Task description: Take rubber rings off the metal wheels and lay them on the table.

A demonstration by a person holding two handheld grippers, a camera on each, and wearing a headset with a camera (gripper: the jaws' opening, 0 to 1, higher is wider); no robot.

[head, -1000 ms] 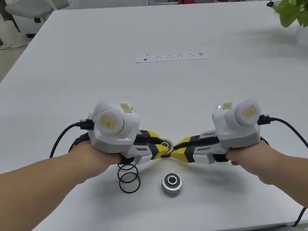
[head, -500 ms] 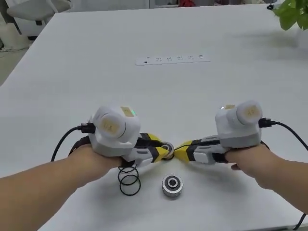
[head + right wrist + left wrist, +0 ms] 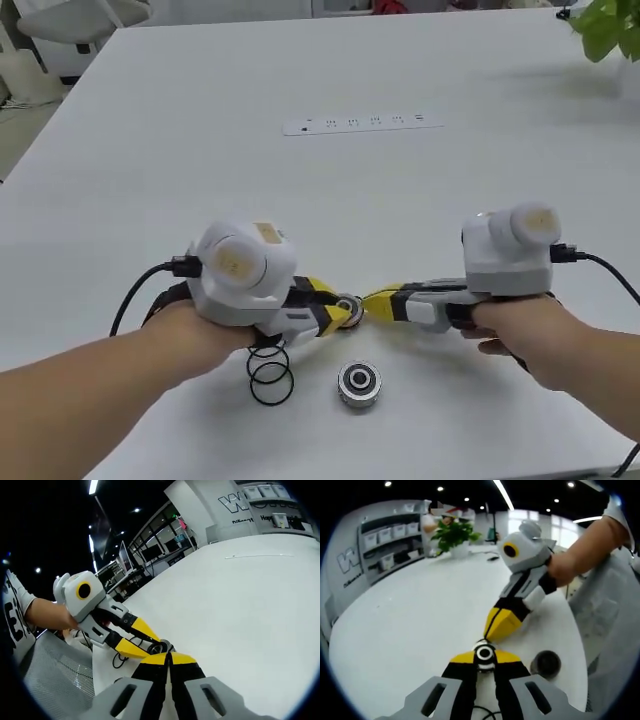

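Note:
My left gripper [image 3: 343, 311] [image 3: 485, 658] is shut on a small metal wheel [image 3: 348, 305] [image 3: 485, 651], held just above the white table [image 3: 330, 200]. From the right, my right gripper [image 3: 371, 303] [image 3: 170, 656] has its jaws shut, its yellow tips right at the wheel's rim [image 3: 163, 646]. Whether it pinches a rubber ring there is hidden. A second metal wheel [image 3: 358, 383] [image 3: 546, 663] lies flat on the table in front of the grippers. Two black rubber rings [image 3: 268, 372] lie overlapping beneath my left hand.
A white power strip [image 3: 363, 124] lies mid-table farther back. A green plant [image 3: 610, 25] stands at the far right corner and a chair [image 3: 60, 30] beyond the far left. Cables trail from both grippers. The table's front edge is close behind the second wheel.
My right gripper has drawn slightly to the right, away from the wheel. The left gripper, the loose wheel and the rings stay put.

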